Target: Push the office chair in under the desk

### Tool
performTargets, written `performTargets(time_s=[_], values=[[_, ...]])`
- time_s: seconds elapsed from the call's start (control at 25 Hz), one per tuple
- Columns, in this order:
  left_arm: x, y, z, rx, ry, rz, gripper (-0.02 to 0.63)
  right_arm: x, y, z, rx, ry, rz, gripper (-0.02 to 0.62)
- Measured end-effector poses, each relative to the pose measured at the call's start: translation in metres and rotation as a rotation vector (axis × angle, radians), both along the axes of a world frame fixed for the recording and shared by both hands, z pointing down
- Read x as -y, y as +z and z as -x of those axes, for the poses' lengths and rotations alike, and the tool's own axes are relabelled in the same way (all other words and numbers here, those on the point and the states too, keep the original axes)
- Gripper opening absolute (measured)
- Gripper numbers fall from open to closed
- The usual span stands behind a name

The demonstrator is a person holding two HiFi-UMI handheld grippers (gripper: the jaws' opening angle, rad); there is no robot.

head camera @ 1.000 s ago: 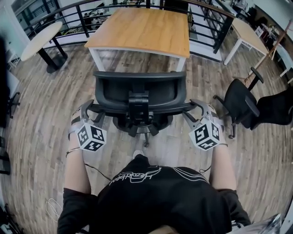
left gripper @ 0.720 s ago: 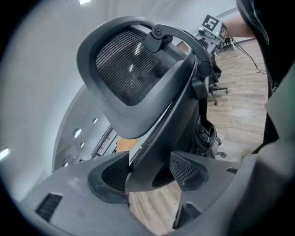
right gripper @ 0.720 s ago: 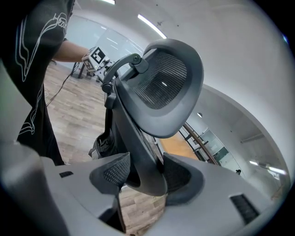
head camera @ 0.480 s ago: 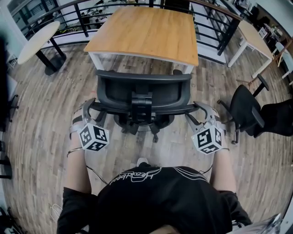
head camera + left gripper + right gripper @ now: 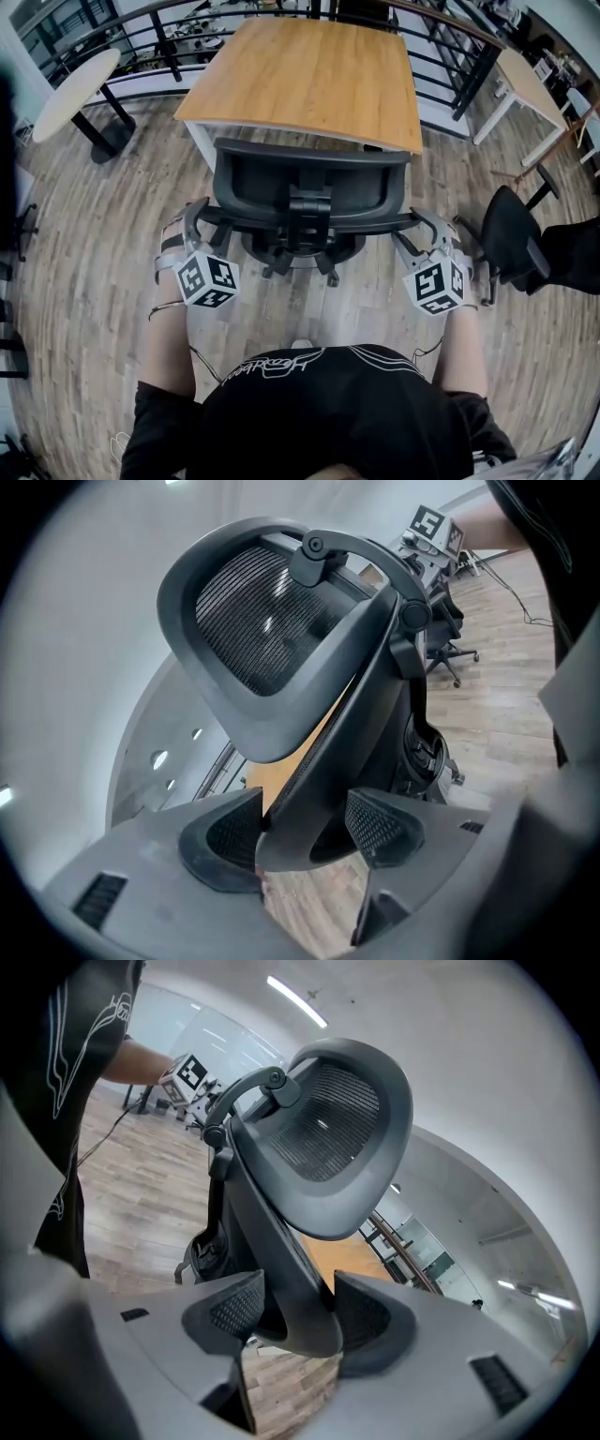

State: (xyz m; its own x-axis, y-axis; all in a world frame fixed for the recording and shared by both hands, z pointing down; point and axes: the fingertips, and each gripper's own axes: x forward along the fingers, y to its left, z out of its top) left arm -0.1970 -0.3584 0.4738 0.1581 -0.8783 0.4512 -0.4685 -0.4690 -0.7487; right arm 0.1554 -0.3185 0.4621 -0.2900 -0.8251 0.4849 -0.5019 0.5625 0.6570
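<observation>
A black mesh-backed office chair (image 5: pixel 309 183) stands in front of a wooden desk (image 5: pixel 309 75) with white legs, its backrest top right at the desk's near edge. My left gripper (image 5: pixel 197 217) grips the left end of the chair's rear frame bar (image 5: pixel 328 752), which fills the gap between the pads (image 5: pixel 230 836). At the bar's right end, my right gripper (image 5: pixel 427 225) is shut on the bar (image 5: pixel 281 1260) in the same way. The chair's seat and base are mostly hidden behind the backrest.
A round white table (image 5: pixel 75 80) stands at the far left. A second black chair (image 5: pixel 514 242) is close by on the right, with a white-legged table (image 5: pixel 534 80) behind it. A black railing (image 5: pixel 441 66) runs behind the desk. The floor is wood planks.
The chair has rolled forward toward the desk with both grippers still on its frame bar. The person has stepped forward behind it.
</observation>
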Motion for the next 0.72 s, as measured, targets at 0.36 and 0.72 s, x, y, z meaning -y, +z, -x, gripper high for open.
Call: performTargets(time_s=[0.36,0.72], values=[[0.091,-0.005,0.009,0.005,0.005,0.011,0.265,0.084,-0.008,0.010,-0.001,0.019,0.006,0.250],[0.136,-0.004,0.003,0.021,-0.031,0.043,0.265,0.134,-0.010,0.003,0.002,-0.021,0.013,0.250]])
